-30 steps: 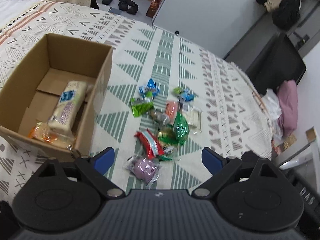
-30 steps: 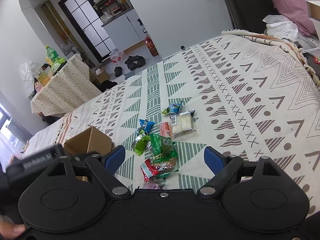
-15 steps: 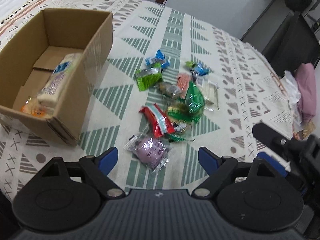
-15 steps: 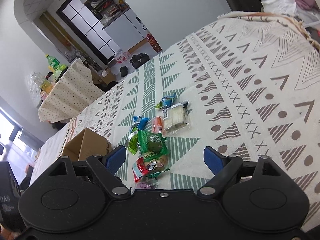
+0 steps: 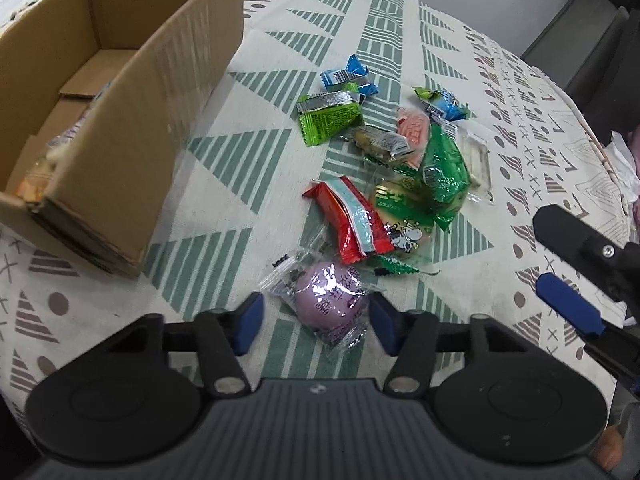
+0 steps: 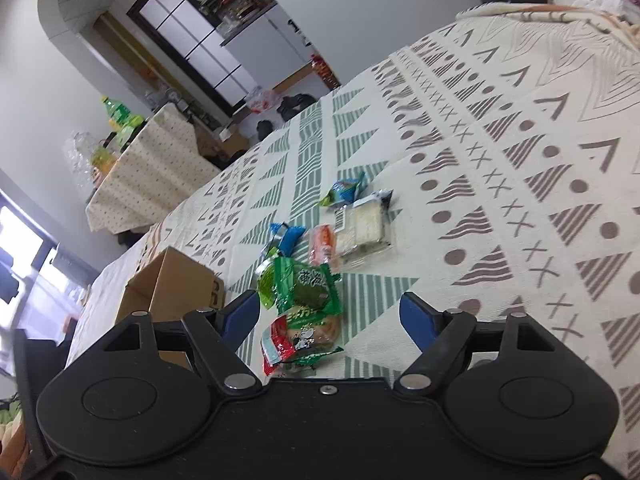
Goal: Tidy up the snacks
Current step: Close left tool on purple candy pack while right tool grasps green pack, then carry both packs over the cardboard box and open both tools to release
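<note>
A purple round snack packet (image 5: 330,300) lies on the patterned cloth (image 5: 240,184) at the near end of a snack pile. My left gripper (image 5: 316,322) straddles it, jaws closing, the pads close beside the wrapper but not clearly pressing. Beyond it lie a red packet (image 5: 348,220), a dark green packet (image 5: 444,168) and a lime packet (image 5: 328,116). An open cardboard box (image 5: 120,120) with some snacks inside stands to the left. My right gripper (image 6: 330,314) hovers low over the dark green packet (image 6: 308,288) and a red-and-green packet (image 6: 304,336), jaws closing slightly, holding nothing.
The right gripper (image 5: 544,254) enters the left wrist view at the right edge. A clear packet of white wafers (image 6: 364,228) lies at the pile's far end. Off the cloth are a side table with bottles (image 6: 152,160), shoes on the floor (image 6: 296,104) and a dark chair (image 5: 608,64).
Both grippers have come down closer to the snack pile. The left jaws have narrowed around the purple packet. The right gripper has come into the left wrist view.
</note>
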`<state>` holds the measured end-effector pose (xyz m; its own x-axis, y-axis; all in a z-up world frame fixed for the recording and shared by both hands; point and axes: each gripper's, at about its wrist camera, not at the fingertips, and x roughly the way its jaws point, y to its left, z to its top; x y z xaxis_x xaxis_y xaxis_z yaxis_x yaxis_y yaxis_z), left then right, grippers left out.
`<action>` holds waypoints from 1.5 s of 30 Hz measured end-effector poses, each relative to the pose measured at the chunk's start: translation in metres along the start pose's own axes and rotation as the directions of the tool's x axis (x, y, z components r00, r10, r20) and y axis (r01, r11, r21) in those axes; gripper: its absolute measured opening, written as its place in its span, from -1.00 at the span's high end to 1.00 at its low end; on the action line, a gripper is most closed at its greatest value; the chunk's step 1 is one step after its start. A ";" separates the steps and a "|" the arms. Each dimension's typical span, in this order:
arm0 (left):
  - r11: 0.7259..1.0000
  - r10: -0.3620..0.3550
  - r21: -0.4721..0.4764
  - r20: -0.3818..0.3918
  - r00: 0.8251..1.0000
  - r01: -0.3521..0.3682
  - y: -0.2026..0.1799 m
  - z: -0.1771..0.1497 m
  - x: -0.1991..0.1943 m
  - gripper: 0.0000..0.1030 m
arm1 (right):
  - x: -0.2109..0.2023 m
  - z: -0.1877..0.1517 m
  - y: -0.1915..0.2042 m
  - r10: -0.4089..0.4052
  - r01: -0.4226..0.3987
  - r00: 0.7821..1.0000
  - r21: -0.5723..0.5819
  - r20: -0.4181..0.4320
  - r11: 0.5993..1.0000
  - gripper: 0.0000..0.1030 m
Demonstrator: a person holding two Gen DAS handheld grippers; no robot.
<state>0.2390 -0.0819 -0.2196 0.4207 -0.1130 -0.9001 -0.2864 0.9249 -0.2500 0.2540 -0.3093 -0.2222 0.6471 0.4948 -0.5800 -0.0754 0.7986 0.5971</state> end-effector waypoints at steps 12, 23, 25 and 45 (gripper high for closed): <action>1.000 -0.007 -0.005 0.073 0.997 0.007 -0.003 0.003 -0.007 0.45 | 0.029 0.002 0.005 0.026 -0.027 0.999 -0.033 -0.042 0.999 -0.48; 0.998 -0.048 -0.042 0.140 0.989 0.054 0.005 0.010 -0.024 0.54 | 0.059 0.005 0.018 0.015 -0.019 0.998 -0.060 -0.053 0.998 -0.40; 0.997 -0.053 -0.047 0.158 0.986 0.061 0.006 0.012 -0.028 0.54 | 0.063 0.005 0.019 0.011 -0.015 0.998 -0.061 -0.057 0.998 -0.37; 0.988 -0.118 -0.070 0.234 0.965 0.137 0.012 0.024 -0.059 0.55 | 0.039 0.002 0.030 -0.041 0.042 0.999 -0.086 0.016 0.995 0.33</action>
<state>0.2309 -0.0552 -0.1607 0.6414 -0.1328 -0.7556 -0.2854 0.8729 -0.3957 0.2788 -0.2667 -0.2260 0.6618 0.4560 -0.5950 -0.1132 0.8454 0.5220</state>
